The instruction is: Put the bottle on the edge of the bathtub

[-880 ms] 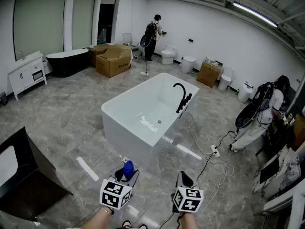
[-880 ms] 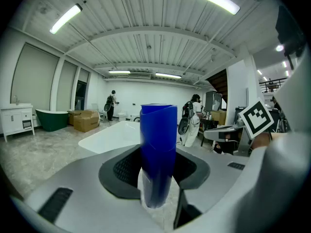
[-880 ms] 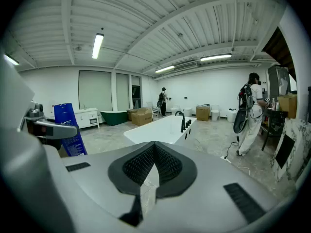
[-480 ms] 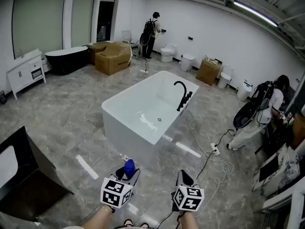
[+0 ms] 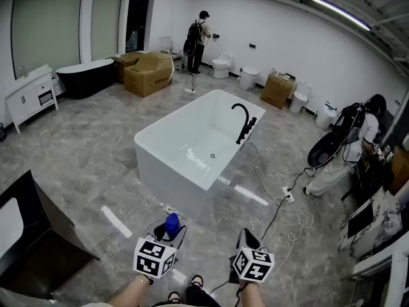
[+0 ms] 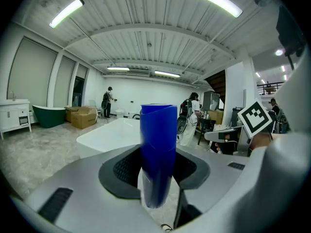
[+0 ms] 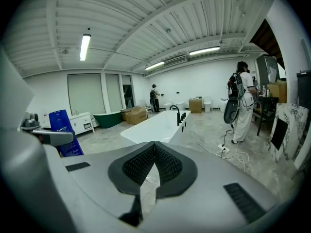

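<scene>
My left gripper [image 5: 169, 230] holds the blue bottle [image 5: 172, 223], well short of the white bathtub [image 5: 163, 174]; its near edge faces me across open grey floor [image 5: 83, 162]. My right gripper [image 5: 248, 238] is pressed closed, empty. Right of the bathtub, cables [image 5: 276, 214] trail on the floor.

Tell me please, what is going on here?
A person holds a claw in each hand and faces a white bathtub standing on the floor ahead. The left claw is shut on an upright blue bottle. The right claw is shut and empty. Both claws are short of the tub, so the bottle is not yet on its edge. Two other people are busy elsewhere in the room.
</scene>
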